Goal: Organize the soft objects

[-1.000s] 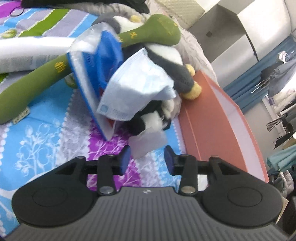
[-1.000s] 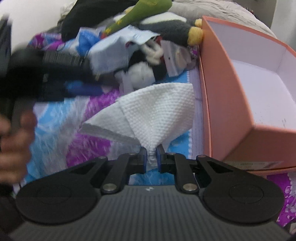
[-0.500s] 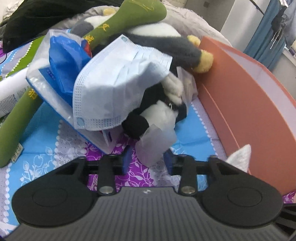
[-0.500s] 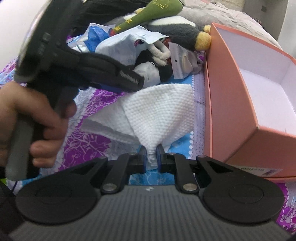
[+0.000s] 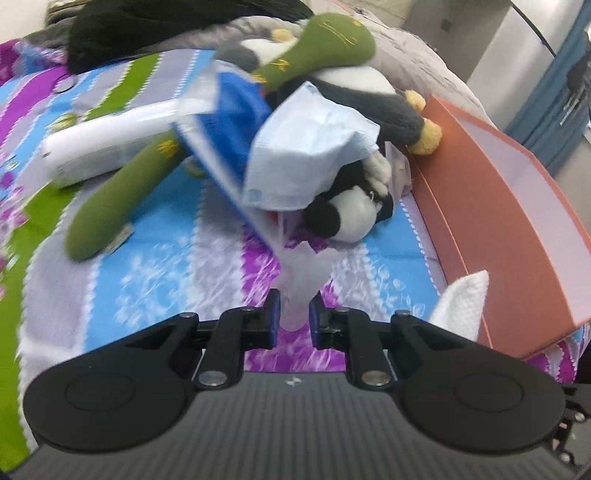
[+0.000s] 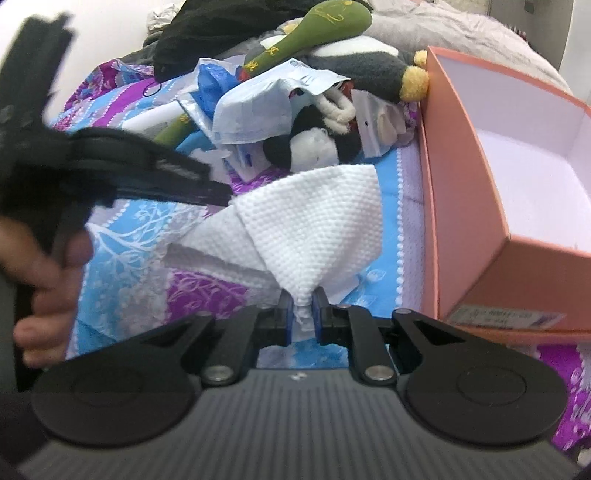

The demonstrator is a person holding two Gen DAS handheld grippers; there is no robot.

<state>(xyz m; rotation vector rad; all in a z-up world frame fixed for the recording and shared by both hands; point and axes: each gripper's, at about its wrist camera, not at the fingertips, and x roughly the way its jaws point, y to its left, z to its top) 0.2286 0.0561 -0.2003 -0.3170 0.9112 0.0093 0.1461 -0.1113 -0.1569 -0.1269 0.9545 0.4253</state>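
Observation:
My left gripper (image 5: 294, 314) is shut on a thin clear plastic wrapper (image 5: 301, 280) that trails from the pile of soft things. The pile holds a light blue face mask (image 5: 310, 155), a blue packet (image 5: 236, 140), a black-and-white plush (image 5: 351, 210) and a long green plush (image 5: 147, 173). My right gripper (image 6: 303, 314) is shut on a white textured cloth (image 6: 314, 225), held above the bedspread beside the orange box (image 6: 461, 192). The cloth's corner also shows in the left wrist view (image 5: 465, 299). The left gripper's body (image 6: 122, 173) crosses the right wrist view, blurred.
The orange box (image 5: 517, 236) is open with a white inside, at the right. A white tube (image 5: 110, 147) lies at the left of the pile. Black cloth (image 5: 166, 26) and a grey blanket (image 6: 461, 29) lie at the back. A patterned bedspread (image 5: 166, 280) covers the surface.
My left gripper has closed on the clear wrapper and drawn back, stretching it out from the pile. My right gripper still holds the white cloth in about the same place.

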